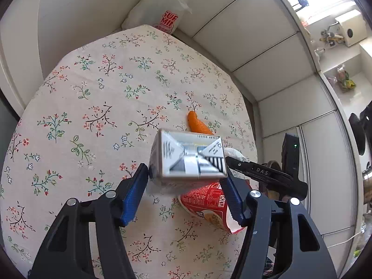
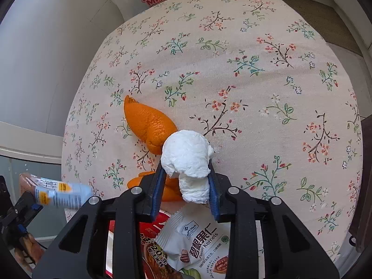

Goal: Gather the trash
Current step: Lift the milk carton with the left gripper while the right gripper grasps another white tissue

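A round table (image 2: pixel 255 46) under a floral cloth stands against white cabinet panels; a white plastic bag (image 1: pixel 160 7) with red lettering sits beyond its far edge. The left gripper (image 1: pixel 186 181) pinches a small drink carton (image 1: pixel 188 155) between its blue pads, held above a red instant-noodle cup (image 1: pixel 207 204) lying on its side. The right gripper (image 2: pixel 186 183) clamps a crumpled white tissue (image 2: pixel 188 155) (jaws narrow, pads pressing it). Orange peel (image 2: pixel 148 123) lies on the cloth just behind the tissue. A pecan-kernel packet (image 2: pixel 197 244) rests below the right gripper.
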Available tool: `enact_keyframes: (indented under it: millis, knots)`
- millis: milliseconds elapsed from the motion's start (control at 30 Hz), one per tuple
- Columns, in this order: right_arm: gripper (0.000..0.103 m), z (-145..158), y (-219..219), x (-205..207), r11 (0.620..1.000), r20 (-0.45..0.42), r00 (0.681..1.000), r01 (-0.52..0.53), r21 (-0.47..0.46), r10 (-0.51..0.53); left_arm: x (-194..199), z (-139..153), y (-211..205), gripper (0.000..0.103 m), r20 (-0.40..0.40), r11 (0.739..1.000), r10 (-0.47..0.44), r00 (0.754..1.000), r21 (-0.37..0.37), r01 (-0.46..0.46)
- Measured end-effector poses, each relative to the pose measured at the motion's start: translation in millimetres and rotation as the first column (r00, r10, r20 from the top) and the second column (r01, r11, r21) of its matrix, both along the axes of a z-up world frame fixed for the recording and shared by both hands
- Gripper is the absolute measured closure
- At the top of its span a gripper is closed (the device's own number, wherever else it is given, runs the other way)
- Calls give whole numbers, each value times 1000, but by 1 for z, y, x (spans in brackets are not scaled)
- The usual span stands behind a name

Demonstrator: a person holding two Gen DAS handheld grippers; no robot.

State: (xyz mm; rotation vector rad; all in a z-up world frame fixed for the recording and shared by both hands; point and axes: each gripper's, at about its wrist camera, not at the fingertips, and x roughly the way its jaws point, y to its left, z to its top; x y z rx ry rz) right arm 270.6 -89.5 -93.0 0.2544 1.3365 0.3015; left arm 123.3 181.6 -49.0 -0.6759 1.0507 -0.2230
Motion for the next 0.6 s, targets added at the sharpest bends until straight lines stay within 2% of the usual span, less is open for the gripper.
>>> enact_keyframes:
  millis: [33, 267, 600]
  knots:
    - [73, 1, -1, -1, 1000, 9, 1000, 3, -2, -3, 0, -1, 0, 47, -2, 1000, 0, 1000, 1, 0]
    - [73, 20, -9, -6, 999, 86, 996, 39, -4, -39, 4, -5, 2, 48, -3, 999, 38, 999, 5, -38]
    - [73, 69, -31, -15, 994, 233, 966, 109, 22, -111, -1, 18, 4, 49, 85, 996, 85, 993, -17, -84]
